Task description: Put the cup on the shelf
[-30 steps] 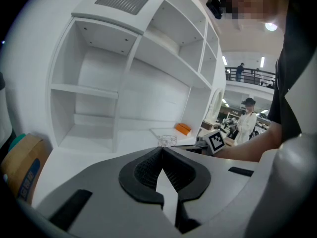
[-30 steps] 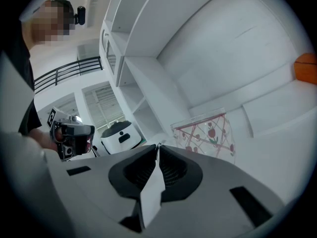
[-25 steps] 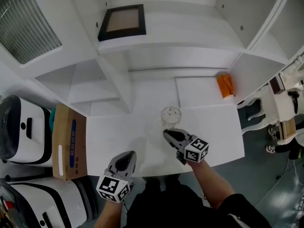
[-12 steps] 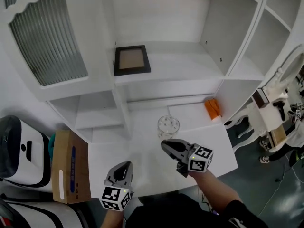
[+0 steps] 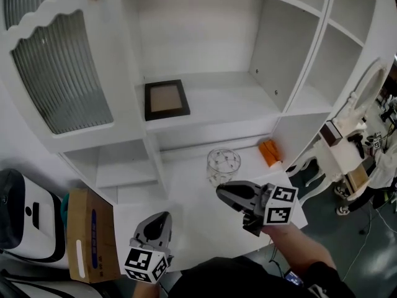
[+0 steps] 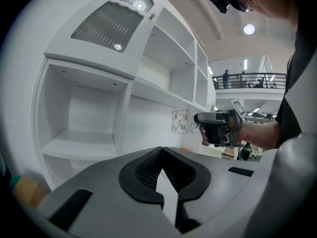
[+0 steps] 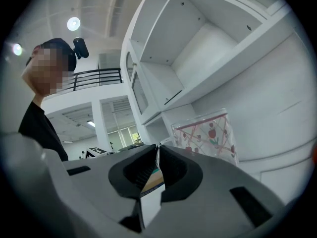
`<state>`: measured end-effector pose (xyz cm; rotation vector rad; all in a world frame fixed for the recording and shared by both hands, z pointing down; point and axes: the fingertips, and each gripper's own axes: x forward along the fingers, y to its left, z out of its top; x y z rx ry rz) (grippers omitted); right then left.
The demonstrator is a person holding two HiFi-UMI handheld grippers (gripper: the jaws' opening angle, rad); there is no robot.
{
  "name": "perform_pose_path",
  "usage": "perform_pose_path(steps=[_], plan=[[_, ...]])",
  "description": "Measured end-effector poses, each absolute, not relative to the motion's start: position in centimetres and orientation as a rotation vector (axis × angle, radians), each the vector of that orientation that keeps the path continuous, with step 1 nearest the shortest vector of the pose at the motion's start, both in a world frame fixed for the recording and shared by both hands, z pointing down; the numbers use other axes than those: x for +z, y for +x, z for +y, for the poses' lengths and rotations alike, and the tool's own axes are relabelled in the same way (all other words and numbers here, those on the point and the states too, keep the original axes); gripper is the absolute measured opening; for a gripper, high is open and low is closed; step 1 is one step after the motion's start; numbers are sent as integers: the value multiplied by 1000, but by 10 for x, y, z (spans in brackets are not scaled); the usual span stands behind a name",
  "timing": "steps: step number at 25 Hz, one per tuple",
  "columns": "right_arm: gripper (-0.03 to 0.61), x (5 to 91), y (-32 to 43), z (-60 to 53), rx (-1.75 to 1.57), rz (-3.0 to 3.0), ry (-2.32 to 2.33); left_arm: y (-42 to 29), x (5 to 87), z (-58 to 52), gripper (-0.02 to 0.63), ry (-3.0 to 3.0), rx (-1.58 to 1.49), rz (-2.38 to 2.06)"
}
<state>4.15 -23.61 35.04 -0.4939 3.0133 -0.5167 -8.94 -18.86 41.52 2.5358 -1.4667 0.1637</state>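
A clear glass cup (image 5: 223, 163) with a red fruit print hangs in the air in front of the white shelf unit (image 5: 229, 101). My right gripper (image 5: 222, 191) is shut on the cup's near wall, below the cup in the head view. In the right gripper view the cup (image 7: 208, 135) stands just right of the pinched jaws (image 7: 157, 150). My left gripper (image 5: 162, 218) is lower left, over the table, shut with nothing in it (image 6: 161, 151). The left gripper view shows the cup (image 6: 183, 121) level with a shelf edge.
A black picture frame (image 5: 166, 99) lies on the left of the open middle shelf. An orange object (image 5: 270, 152) sits at the table's back right. A cardboard box (image 5: 90, 225) stands left of the white table (image 5: 198, 234). A ribbed glass door (image 5: 59, 73) closes the left compartment.
The cup has left the table and risen with my right gripper toward the shelves. My left gripper has risen too. The head view has tilted up, showing more of the cabinet.
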Motion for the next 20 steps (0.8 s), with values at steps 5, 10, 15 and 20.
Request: perform_pose_path(steps=[5, 10, 15, 20], plan=[[31, 301, 55, -242, -528, 3015, -394, -73, 388, -198, 12, 2565, 115, -1476], [30, 260, 62, -242, -491, 3040, -317, -61, 376, -206, 12, 2570, 79, -1488], [31, 227, 68, -245, -494, 3057, -254, -39, 358, -218, 12, 2589, 70, -1470], [31, 207, 62, -241, -406, 3083, -230, -24, 347, -213, 12, 2665, 79, -1422]])
